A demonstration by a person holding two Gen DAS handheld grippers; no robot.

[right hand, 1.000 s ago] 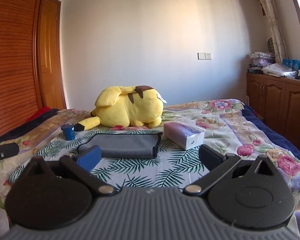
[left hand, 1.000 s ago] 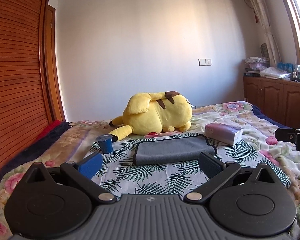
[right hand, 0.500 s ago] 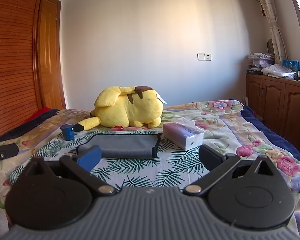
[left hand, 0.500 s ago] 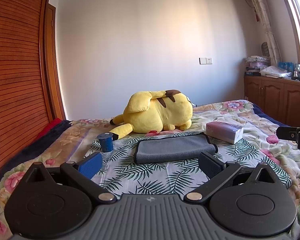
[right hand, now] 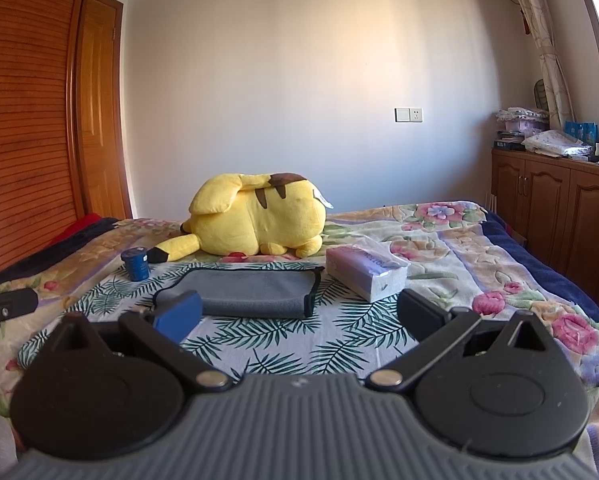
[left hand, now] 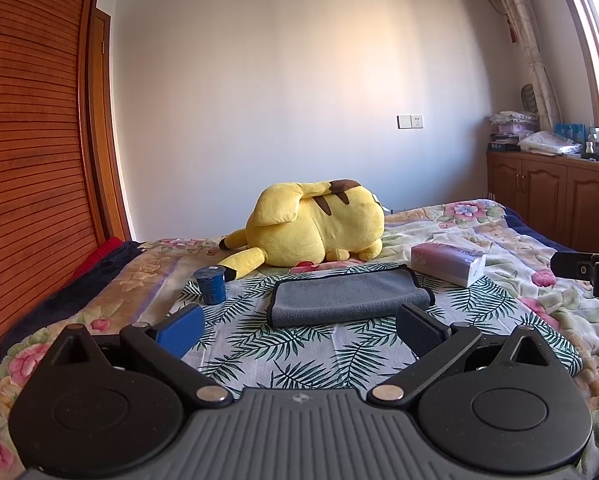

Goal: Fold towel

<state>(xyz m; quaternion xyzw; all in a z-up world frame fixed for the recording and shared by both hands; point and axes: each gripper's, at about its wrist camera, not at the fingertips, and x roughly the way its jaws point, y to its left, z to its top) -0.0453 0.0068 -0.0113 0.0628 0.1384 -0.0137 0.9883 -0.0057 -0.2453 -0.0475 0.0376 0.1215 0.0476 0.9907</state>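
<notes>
While you hold both tools low over the near part of the bed [left hand: 511, 240], neither one touches anything. Your left gripper [left hand: 299, 326] has its fingers spread wide, one blue pad [left hand: 179, 330] and one black pad [left hand: 417, 330], with only the leaf-print cloth [left hand: 299, 356] showing between them. Your right gripper [right hand: 299, 314] is just as released, its two fingers parted and holding nothing; its blue pad [right hand: 179, 316] overlaps the near left corner of the towel in that view, though you cannot tell contact from it.

The grey towel [left hand: 349, 296] lies flat on the leaf-print cloth, already doubled over, with a dark bound edge along its far side and right end. It sits just beyond the fingertips of both tools, near the middle of the bed. From the right wrist view the towel [right hand: 243, 292] appears left of centre.

Beyond the towel, a yellow plush toy [left hand: 315, 224] lies on its side, its tail tip reaching toward a small blue cup [left hand: 210, 285] that stands upright to the towel's left. To the towel's right, a tissue pack [left hand: 447, 262] rests on the floral quilt, close to the towel's corner but apart from it. Wooden cabinets [right hand: 559, 204] line the right wall, and a slatted wooden wardrobe [left hand: 27, 160] fills the left.
</notes>
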